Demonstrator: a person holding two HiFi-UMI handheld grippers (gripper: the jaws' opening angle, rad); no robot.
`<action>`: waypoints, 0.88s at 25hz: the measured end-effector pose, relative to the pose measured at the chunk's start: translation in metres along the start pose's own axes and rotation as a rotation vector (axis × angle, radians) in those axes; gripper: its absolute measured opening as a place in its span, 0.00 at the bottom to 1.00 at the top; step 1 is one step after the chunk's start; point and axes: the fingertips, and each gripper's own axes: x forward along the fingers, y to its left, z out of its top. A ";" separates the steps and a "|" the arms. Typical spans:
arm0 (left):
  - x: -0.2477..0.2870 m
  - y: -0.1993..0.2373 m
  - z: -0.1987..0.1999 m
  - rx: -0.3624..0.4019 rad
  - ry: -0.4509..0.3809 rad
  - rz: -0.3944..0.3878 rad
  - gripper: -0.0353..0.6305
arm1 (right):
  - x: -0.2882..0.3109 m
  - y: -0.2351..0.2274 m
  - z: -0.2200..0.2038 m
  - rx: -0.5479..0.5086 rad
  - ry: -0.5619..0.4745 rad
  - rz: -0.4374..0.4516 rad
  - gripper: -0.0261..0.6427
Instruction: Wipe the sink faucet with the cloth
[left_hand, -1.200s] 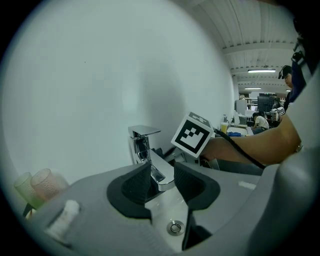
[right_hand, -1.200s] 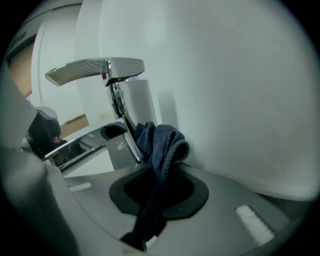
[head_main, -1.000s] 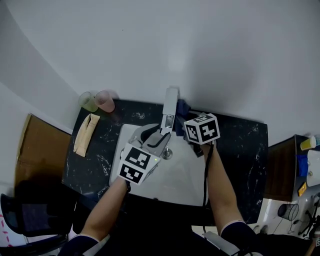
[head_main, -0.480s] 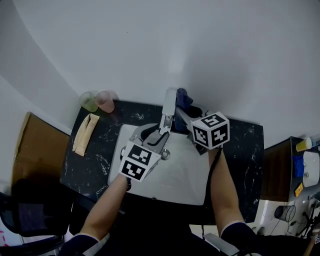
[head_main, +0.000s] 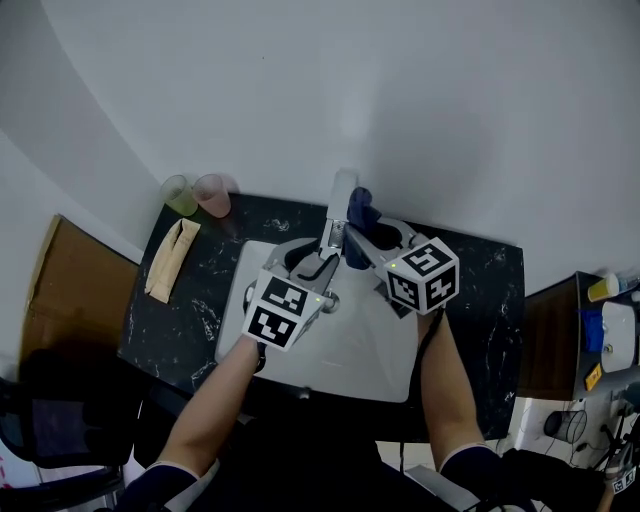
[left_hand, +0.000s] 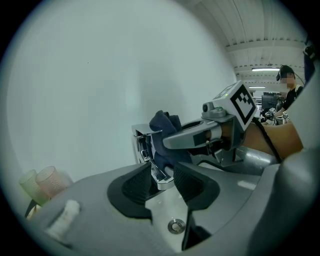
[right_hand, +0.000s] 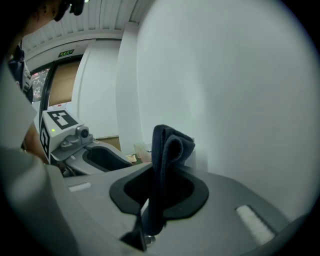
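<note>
My left gripper (head_main: 322, 262) reaches up from the lower left to the centre of the head view, where its jaws stand fairly wide and are closed on the spout of the faucet (head_main: 340, 205). In the left gripper view, the chrome spout (left_hand: 159, 176) fills the gap between the two dark pads of my left gripper (left_hand: 162, 182), with the drain (left_hand: 175, 226) of the sink (head_main: 370, 345) showing below it. My right gripper (head_main: 362, 232) comes in from the lower right and is clamped on the cloth (head_main: 360, 210), a dark blue bunch that lies against the right side of the faucet near its top. In the right gripper view, the cloth (right_hand: 167, 150) stands upright in a fold between the pads of my right gripper (right_hand: 159, 195), and its lower end hangs down past them. From the left gripper view, the cloth (left_hand: 165, 131) sits just right of the faucet body (left_hand: 142, 147) and touches it, with the right gripper (left_hand: 187, 137) reaching in from the right of the frame. The white sink is set in a dark marbled tabletop (head_main: 200, 300). At the tabletop's upper left corner a green cup (head_main: 179, 196) and a pink cup (head_main: 212, 195) stand side by side against the wall. A beige pack (head_main: 170, 260) lies just below them.
</note>
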 end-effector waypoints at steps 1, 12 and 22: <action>0.000 0.000 0.000 -0.001 0.000 0.001 0.27 | -0.002 0.004 -0.001 -0.004 -0.001 0.007 0.12; -0.003 0.002 -0.002 -0.009 -0.011 0.019 0.23 | -0.027 0.048 -0.033 0.106 -0.024 0.076 0.12; -0.002 -0.002 -0.002 -0.016 -0.015 -0.008 0.18 | -0.003 0.003 -0.040 0.168 0.012 -0.040 0.12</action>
